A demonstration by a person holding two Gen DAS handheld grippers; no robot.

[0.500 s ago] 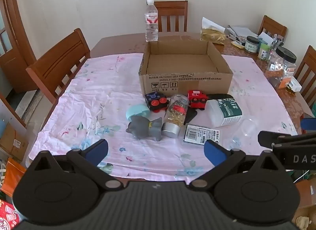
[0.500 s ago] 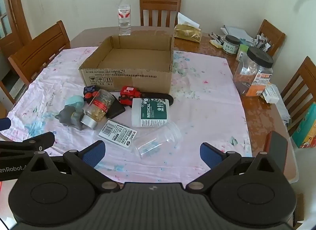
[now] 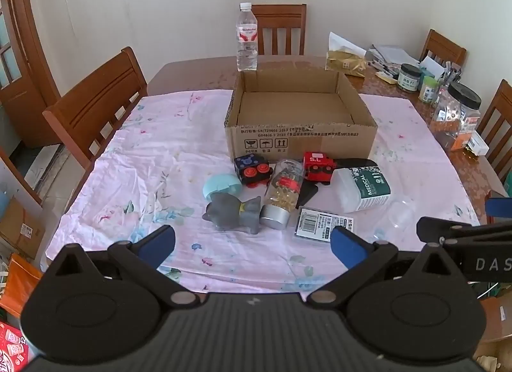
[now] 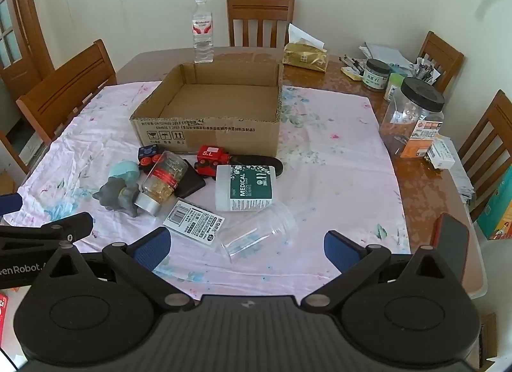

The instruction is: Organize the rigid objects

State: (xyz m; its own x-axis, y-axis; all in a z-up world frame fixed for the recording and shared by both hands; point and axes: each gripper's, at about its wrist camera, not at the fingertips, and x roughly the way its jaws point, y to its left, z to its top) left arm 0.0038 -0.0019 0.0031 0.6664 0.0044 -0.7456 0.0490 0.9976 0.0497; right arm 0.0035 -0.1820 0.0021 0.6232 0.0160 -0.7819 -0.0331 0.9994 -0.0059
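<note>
Barely anything's shifted since half a second ago: we've still got both hand-held grippers, left (image 3: 252, 245) and right (image 4: 244, 245), spread and empty, cardboard box (image 3: 300, 130) at 12 o'clock unfilled.

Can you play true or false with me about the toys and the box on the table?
1. The brown cardboard box has toys inside it. False: nothing shows inside it; the toys lie on the cloth in front of it.
2. The clear plastic cup lies on its side. True.
3. The left gripper is holding the grey cat figure. False: its blue fingers are spread apart and hold nothing; the cat lies on the cloth.
4. The clear water bottle with a white cap stands upright behind the box. True.
5. The white bottle with the green MEDICAL label stands upright. False: it lies on its side.
6. The right gripper is open. True.
</note>
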